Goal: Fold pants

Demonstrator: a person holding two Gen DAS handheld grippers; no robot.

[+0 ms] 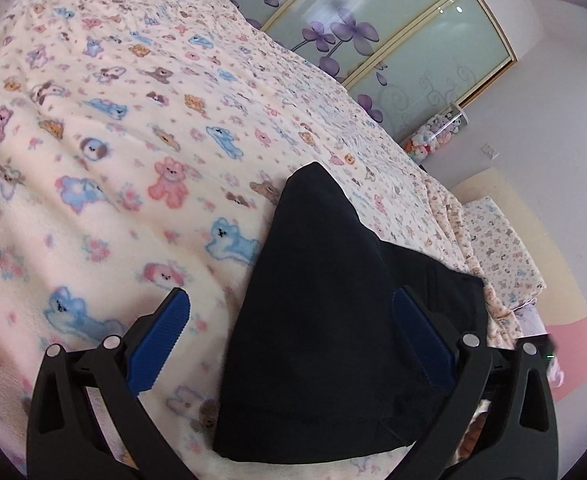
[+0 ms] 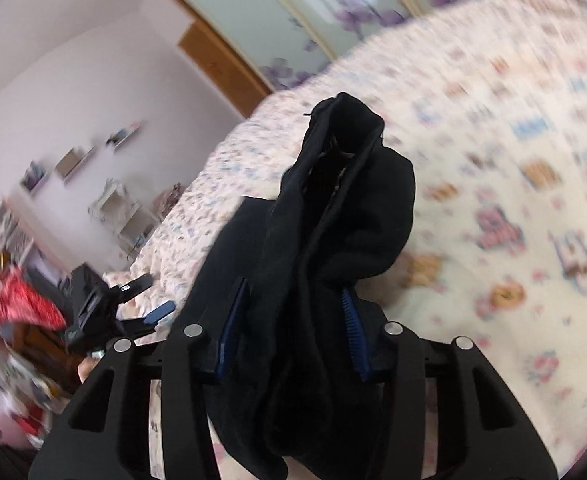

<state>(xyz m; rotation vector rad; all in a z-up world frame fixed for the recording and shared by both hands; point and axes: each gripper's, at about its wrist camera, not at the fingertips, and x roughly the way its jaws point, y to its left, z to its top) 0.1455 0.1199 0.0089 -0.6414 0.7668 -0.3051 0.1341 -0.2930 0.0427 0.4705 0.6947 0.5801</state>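
The black pants [image 1: 325,320] lie folded on the bed blanket [image 1: 113,140], a pale fleece with animal prints. My left gripper [image 1: 289,312] is open, its blue pads [image 1: 165,340] spread wide, one on each side of the pants, hovering just above them. In the right wrist view my right gripper [image 2: 293,316] is shut on a bunched part of the pants [image 2: 333,216], which stands up between the pads and drapes over the gripper. The left gripper also shows in the right wrist view [image 2: 133,308], low at the left.
The bed's edge runs along the right in the left wrist view, with a patterned cushion [image 1: 501,248] beyond it. A sliding wardrobe with purple flowers [image 1: 353,28] stands behind the bed. Shelves and clutter [image 2: 33,240] fill the room's left side.
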